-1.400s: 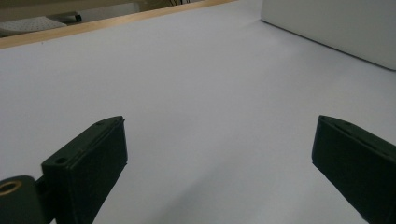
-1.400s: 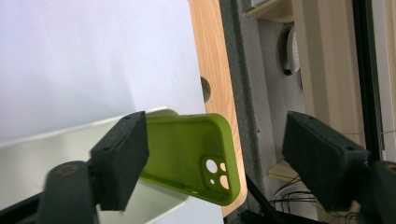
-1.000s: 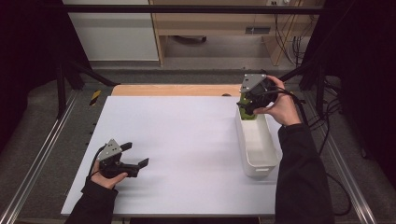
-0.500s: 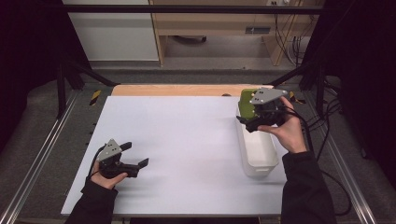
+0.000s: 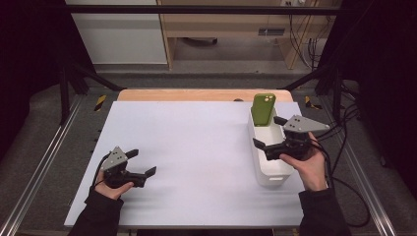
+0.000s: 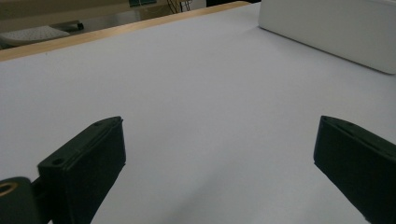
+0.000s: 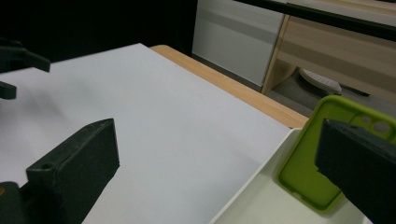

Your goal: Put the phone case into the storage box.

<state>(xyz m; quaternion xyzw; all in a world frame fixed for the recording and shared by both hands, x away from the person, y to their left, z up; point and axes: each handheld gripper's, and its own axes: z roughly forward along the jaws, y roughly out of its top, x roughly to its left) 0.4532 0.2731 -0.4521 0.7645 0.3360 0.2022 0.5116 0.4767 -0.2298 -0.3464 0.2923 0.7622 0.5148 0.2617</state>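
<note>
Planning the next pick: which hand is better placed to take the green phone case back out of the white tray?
Right: its open tongs hover over the white plastic tray, beside the leaning green phone case. The left tongs sit across the table.

Looked like lab recording bay; white counter [image 5: 196, 147] sat inside aluminium rail frame [image 5: 44, 162]; black curtains [image 5: 29, 59] hung at sides; loose cables [image 5: 307, 39] trailed beside wooden cabinet [image 5: 231, 34] behind.

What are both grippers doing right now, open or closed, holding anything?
Left gripper: open, holding nothing.
Right gripper: open, jaws just been opening, nothing between them; the phone case stands apart in the bin.
</note>
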